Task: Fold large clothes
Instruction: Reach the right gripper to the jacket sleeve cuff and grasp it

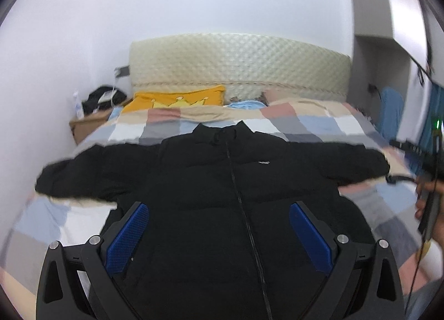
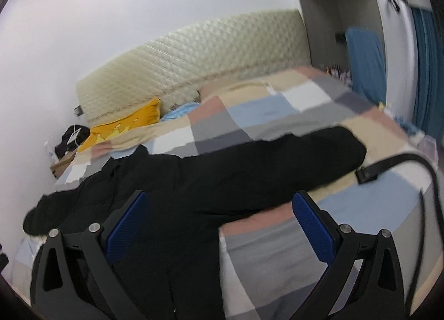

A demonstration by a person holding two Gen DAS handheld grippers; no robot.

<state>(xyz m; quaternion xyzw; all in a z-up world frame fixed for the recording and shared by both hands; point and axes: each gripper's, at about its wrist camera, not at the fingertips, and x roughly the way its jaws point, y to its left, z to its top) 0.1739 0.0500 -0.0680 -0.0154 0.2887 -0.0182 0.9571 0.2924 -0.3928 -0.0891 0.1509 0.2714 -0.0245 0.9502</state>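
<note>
While the black jacket point(image 1: 222, 181) lies spread — left gripper point(image 1: 219, 234) and right gripper point(image 2: 219, 225) gape wide, empty.

A jacket point(image 1: 222, 181) lay flat on the bed cover point(image 1: 305, 123), sleeves spread to left and right, collar toward the headboard point(image 1: 238, 64). A pillow point(image 1: 172, 100) sat between collar and headboard, leftward. A cardboard box point(image 1: 86, 123) stood left of the bed.

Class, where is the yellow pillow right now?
In the left wrist view, the yellow pillow lies at the bed's far left, against the headboard, beyond the black jacket.
</note>
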